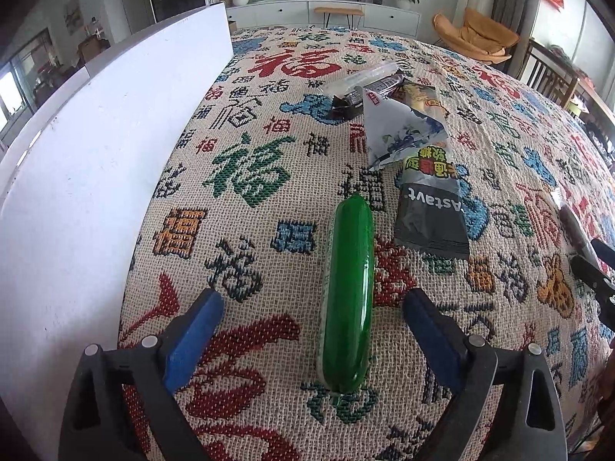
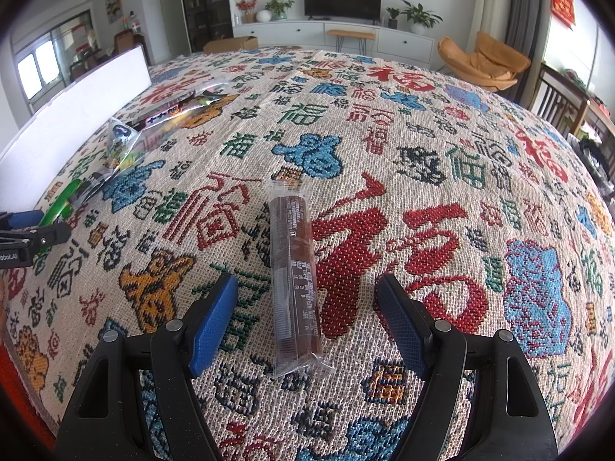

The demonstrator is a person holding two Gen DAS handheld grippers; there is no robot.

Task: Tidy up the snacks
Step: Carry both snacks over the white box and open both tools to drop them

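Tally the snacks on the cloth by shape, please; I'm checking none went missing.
Stick-shaped snacks: 2, the green stick and the brown stick.
Flat packets: 3, the black packet, the white triangular packet and the dark wrapper behind it.
Total: 5

Green sausage (image 1: pixel 348 292) lies between spread left tongs (image 1: pixel 313 309).

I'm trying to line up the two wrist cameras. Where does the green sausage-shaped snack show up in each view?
Left wrist view: the green snack lies lengthwise at centre, between the open fingers of the left hand-held gripper, untouched.
Right wrist view: the same green snack is at the far left edge, partly hidden by that gripper.
Shared landmark: the white board to the left of the snack in both views.
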